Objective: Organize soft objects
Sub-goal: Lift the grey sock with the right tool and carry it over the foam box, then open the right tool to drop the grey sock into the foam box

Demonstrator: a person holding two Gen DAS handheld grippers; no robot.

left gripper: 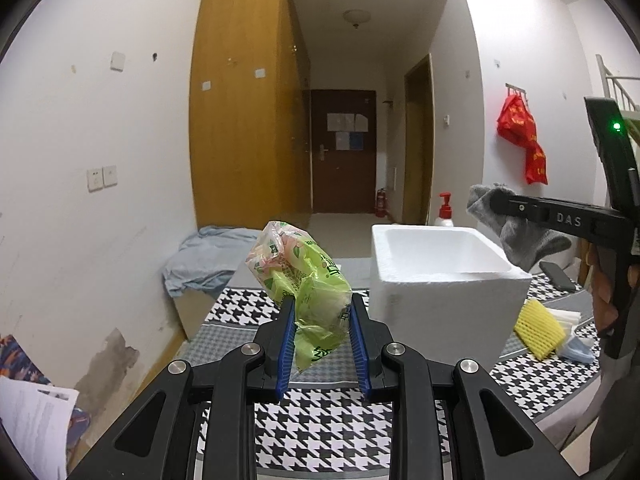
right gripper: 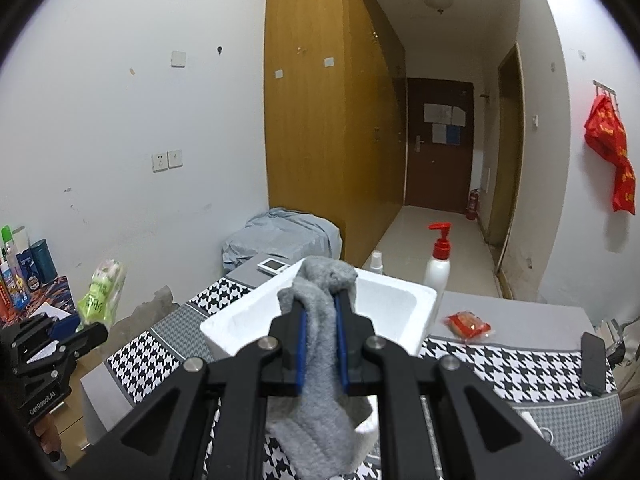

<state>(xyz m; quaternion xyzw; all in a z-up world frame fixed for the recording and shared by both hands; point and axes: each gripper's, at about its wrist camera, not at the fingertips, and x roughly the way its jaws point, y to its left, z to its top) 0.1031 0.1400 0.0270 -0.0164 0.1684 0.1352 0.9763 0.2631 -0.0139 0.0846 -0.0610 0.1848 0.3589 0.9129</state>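
My left gripper [left gripper: 322,304] is shut on a green and pink plastic tissue pack [left gripper: 304,280] and holds it in the air, left of the white foam box [left gripper: 448,292]. The pack also shows in the right wrist view [right gripper: 102,292]. My right gripper [right gripper: 320,300] is shut on a grey sock [right gripper: 320,360] that hangs just above the near rim of the foam box [right gripper: 400,308]. In the left wrist view the sock [left gripper: 520,228] hangs over the box's right side from the right gripper [left gripper: 496,204].
The table has a houndstooth cloth [left gripper: 320,420]. A yellow foam net [left gripper: 540,328] and white and blue pieces lie right of the box. A red packet [right gripper: 468,326], a phone [right gripper: 594,364] and a red-pump bottle [right gripper: 438,264] sit on the table. A cloth-covered box [left gripper: 208,256] stands beyond.
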